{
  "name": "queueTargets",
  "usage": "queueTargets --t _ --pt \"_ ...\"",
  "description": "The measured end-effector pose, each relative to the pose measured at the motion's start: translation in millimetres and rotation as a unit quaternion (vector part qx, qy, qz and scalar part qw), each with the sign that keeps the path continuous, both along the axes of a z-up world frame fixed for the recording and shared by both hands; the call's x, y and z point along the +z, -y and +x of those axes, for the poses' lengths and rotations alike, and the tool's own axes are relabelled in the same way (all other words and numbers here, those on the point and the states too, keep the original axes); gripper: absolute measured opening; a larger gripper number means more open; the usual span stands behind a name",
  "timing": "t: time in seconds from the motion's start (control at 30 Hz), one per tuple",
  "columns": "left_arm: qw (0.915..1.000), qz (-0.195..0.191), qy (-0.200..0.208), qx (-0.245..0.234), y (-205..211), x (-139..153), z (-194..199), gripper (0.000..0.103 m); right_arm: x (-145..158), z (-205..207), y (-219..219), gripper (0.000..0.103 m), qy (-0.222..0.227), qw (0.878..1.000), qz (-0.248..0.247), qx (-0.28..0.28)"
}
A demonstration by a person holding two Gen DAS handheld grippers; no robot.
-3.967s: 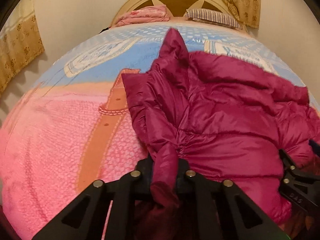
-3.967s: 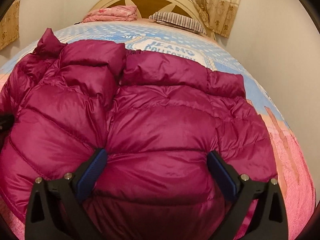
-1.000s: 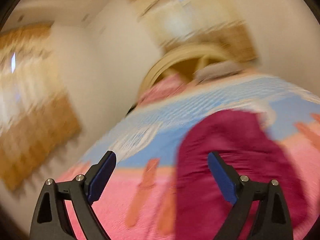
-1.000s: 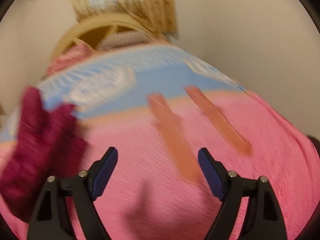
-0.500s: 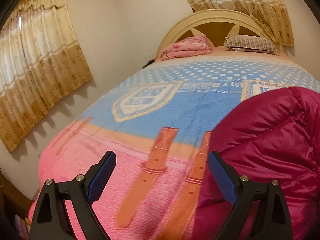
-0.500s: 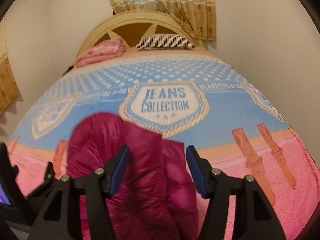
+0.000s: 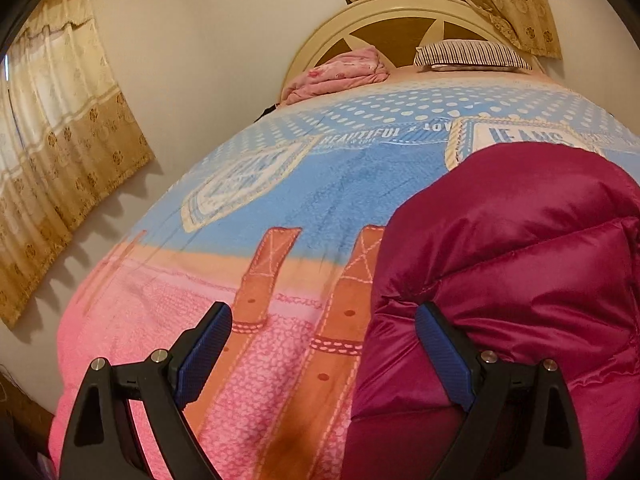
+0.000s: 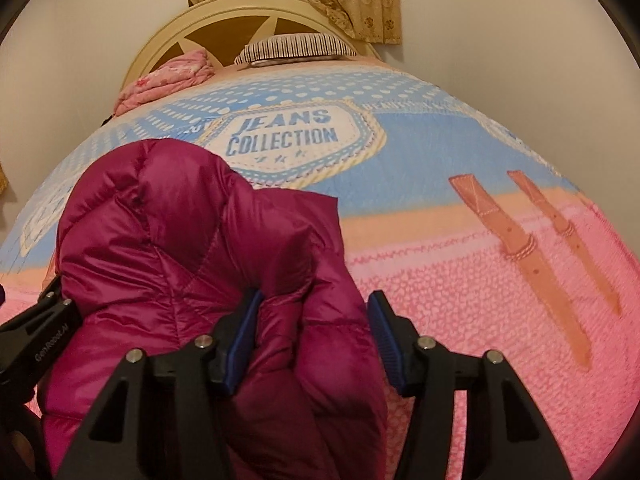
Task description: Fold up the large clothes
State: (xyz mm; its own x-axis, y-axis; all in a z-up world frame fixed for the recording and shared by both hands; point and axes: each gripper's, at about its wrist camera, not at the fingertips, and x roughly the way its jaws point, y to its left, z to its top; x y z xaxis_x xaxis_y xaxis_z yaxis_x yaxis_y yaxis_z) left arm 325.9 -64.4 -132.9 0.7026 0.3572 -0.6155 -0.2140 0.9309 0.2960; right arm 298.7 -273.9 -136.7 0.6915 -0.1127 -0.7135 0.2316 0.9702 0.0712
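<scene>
The left gripper (image 7: 322, 354) stood wide open with nothing between its blue pads: its right finger lay against the near left flank of the magenta down jacket (image 7: 516, 264), its left finger hung over bare blanket. The right gripper (image 8: 312, 338) was about half open, straddling a puffy fold at the jacket's near right edge; the left pad touched fabric, but a gap showed at the right pad, so it had no grip yet.

Four seconds earlier the jacket was spread broad across the foot of the bed, the left jaws pinched on a strip of it. Now it sat as a compact, rounded bundle near the foot edge of the bed (image 8: 460, 280), left of centre in the right view, and both grippers had let go. Half a second ago the right gripper hovered short of the bundle; it had since closed in over the fold. I judged the main folds done, with a last tuck or squaring-up remaining.

The right view alone showed the bundle's free right edge, the "JEANS COLLECTION" badge (image 8: 288, 136) behind it, and the left gripper's body at the jacket's left. The left view alone showed the side curtain (image 7: 60, 152). Farthest off, both showed the pink bedding (image 7: 340, 74), striped pillow (image 7: 472, 54) and headboard (image 7: 400, 12).
</scene>
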Motion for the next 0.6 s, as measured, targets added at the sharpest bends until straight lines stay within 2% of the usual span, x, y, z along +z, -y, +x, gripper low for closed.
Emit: queueTargets --t 0.17,0.6 --pt "1.0000 -0.004 -0.002 0.000 0 -7 1 0.095 -11 -1 7 0.057 0.002 1.000 0.026 0.004" --pt "0.9998 -0.012 -0.015 -0.002 -1 -18 5 0.096 -23 2 7 0.058 -0.001 0.999 0.042 0.002"
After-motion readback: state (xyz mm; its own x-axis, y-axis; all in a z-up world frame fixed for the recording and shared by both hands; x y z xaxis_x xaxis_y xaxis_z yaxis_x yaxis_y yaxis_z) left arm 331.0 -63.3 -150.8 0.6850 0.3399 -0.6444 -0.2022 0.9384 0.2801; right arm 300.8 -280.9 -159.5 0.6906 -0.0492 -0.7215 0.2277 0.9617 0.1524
